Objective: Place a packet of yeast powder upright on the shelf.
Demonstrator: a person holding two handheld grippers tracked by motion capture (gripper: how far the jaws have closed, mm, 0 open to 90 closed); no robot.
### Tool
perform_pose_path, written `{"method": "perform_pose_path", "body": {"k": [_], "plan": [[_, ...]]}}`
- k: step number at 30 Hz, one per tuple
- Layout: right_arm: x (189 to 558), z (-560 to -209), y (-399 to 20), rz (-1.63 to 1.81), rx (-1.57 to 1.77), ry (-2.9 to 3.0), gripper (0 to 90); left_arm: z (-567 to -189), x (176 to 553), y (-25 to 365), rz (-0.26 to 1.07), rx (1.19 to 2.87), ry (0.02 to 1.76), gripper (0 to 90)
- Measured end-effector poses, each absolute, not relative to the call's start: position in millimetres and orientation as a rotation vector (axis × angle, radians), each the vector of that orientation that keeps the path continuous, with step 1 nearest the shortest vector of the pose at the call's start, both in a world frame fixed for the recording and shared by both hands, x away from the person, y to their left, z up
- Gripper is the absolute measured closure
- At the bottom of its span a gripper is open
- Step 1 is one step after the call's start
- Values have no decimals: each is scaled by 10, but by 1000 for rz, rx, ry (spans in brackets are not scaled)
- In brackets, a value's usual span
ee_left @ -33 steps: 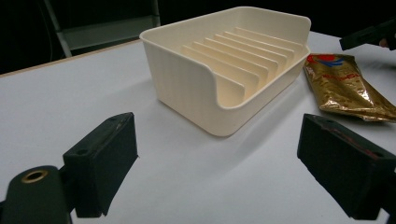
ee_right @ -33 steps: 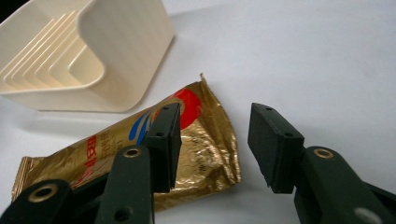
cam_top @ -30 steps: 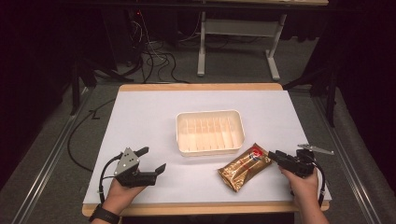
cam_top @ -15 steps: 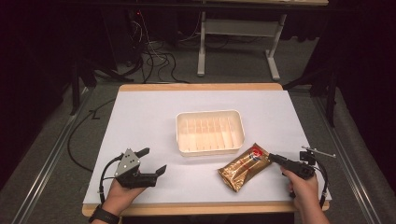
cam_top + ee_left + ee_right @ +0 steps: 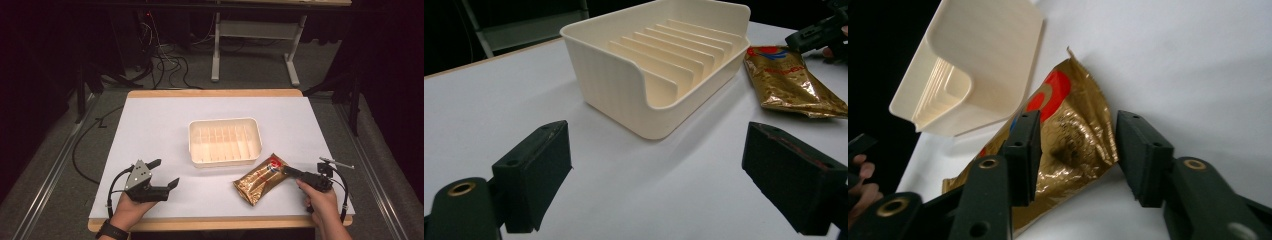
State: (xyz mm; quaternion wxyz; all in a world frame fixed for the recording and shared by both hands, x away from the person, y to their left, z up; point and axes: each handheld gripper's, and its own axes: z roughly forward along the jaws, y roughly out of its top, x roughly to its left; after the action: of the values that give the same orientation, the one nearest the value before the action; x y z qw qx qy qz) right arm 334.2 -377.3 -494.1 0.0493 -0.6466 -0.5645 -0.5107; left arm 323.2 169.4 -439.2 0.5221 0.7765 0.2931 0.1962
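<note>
Right hand-held gripper (image 5: 1075, 150) straddles gold packet (image 5: 1068, 145) beside ribbed tray (image 5: 983, 65).

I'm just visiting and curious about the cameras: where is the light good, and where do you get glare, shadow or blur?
High view: the table is evenly lit, the room beyond it dark. Left gripper view: the tray is sharp and casts a soft shadow, while the near fingers look slightly soft. Right gripper view: the packet shows bright glints on its foil, and the picture is tilted.
</note>
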Motion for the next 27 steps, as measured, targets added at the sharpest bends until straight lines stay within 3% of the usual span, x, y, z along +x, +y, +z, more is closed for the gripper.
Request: {"method": "perform_pose_path", "body": {"k": [2,3,4,5,6,10,27], "plan": [[3335,-4930,-3769,-1559,-1961,-1723,694,-4391,3230,1695,471,1861,701,128],[3335,-4930,-3769,-1559,-1961,-1723,694,-4391,3229,1695,471,1862,701,128],[3328,-4920,-3786,-1580,-1945,-1727,765,-4390,3228,1696,471,1863,700,128],[3328,-4920,-3786,-1580,-1945,-1727,765,-4390,3227,1697,473,1863,699,128],[3315,-4905,-3798,-1587,-1933,-1743,832,-4389,3227,1699,472,1863,699,128],[3296,-4865,-3789,-1610,-1913,-1773,882,-4387,3224,1699,475,1864,699,128],[3155,-4516,-3732,-1822,-1805,-1958,900,-4391,3229,1695,477,1868,699,130]]}}
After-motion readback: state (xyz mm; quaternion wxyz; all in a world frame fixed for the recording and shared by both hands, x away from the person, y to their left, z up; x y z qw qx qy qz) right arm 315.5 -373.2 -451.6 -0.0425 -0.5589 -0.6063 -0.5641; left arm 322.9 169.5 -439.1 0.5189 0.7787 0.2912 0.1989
